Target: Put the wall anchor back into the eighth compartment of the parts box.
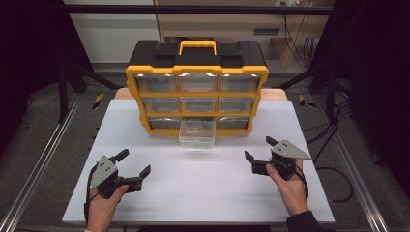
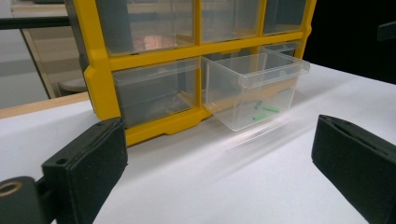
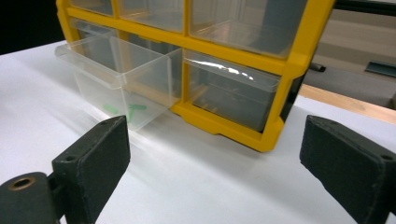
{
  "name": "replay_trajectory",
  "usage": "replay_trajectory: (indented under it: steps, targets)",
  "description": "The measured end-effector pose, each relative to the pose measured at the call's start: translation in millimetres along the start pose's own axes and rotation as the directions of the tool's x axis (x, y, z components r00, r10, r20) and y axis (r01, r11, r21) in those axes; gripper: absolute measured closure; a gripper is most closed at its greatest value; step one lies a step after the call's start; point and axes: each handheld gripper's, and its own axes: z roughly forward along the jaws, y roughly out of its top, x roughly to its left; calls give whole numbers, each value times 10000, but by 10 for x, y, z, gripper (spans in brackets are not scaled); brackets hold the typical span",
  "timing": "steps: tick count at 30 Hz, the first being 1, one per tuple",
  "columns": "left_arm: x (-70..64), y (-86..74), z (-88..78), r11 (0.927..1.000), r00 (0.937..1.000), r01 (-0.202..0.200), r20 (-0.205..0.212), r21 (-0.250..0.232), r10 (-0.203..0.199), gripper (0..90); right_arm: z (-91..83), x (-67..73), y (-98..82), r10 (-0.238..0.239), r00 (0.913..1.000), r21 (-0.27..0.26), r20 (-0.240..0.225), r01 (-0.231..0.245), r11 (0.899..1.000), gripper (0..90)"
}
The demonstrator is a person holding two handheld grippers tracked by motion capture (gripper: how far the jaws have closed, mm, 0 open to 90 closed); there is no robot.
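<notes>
A yellow and black drawer cabinet (image 1: 196,87) stands at the back of the white table (image 1: 203,193). Its bottom middle clear drawer (image 1: 197,134) is pulled out and holds small green pieces (image 2: 262,111). The same drawer (image 3: 119,81) with green pieces (image 3: 130,109) appears in the right gripper view. My left gripper (image 1: 133,163) rests at the front left, open and empty, a hand around it. My right gripper (image 1: 259,150) sits at the front right, open and empty, also held by a hand. Both stand well short of the drawer (image 2: 254,88).
The cabinet has several closed clear drawers (image 1: 198,82) and a yellow handle (image 1: 197,46) on top. Metal rails (image 1: 34,164) run along both sides of the table. Cables (image 1: 333,169) lie on the floor at the right.
</notes>
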Motion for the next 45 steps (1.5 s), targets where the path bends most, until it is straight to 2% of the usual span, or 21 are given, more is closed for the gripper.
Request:
replay_trajectory:
  steps: [5, 8, 13, 15, 19, 22, 23, 30, 32, 33, 37, 40, 45]
  targets:
    - [-63, 25, 49, 9999, 9998, 72, 174, 139, -75, 35, 16, 6, -66, -28, 10000, 64, -63, 28, 10000, 80]
    - [-121, 57, 111, 9995, 9997, -93, 231, 309, 86, 43, 31, -18, -133, 200, 9997, 236, -141, -197, 9995, 72]
    - [-241, 164, 268, 9983, 9981, -307, 551, 496, 279, 54, 3, -28, -189, 344, 9992, 275, -182, -339, 9990, 71]
    - [-297, 208, 346, 9979, 9965, -347, 777, 546, 304, 90, -7, -24, -195, 495, 9983, 347, -295, -485, 9982, 71]
    - [-388, 252, 483, 9954, 9943, -569, 947, 770, 495, 99, -32, -10, -160, 627, 9971, 129, -441, -622, 9980, 73]
    - [-437, 309, 571, 9950, 9932, -615, 1032, 790, 532, 102, -25, -9, -161, 341, 9987, 90, -382, -338, 9994, 73]
    - [-448, 338, 597, 9948, 9930, -643, 1043, 791, 558, 105, -29, 4, -163, 505, 9981, 172, -366, -499, 9986, 73]
    - [-485, 468, 707, 9946, 9921, -607, 1147, 838, 509, 106, -24, -4, -188, 302, 9992, 206, -262, -297, 9993, 72]
    - [-482, 475, 725, 9939, 9918, -672, 1140, 879, 570, 106, -26, 2, -190, 441, 9988, 348, -213, -433, 9985, 71]
    - [-482, 470, 742, 9936, 9919, -653, 1150, 923, 545, 107, -21, -6, -199, 297, 9995, 339, -129, -293, 9990, 72]
    - [-472, 451, 785, 9944, 9916, -446, 1250, 958, 324, 118, -4, 10, -221, 254, 9996, 499, -145, -247, 9984, 74]
    - [-490, 457, 793, 9936, 9905, -565, 1306, 974, 435, 128, 7, 26, -224, 110, 9998, 553, -138, -102, 9984, 78]
    - [-506, 468, 797, 9940, 9910, -502, 1282, 973, 375, 147, 21, 40, -238, 23, 9998, 658, -175, -11, 9978, 78]
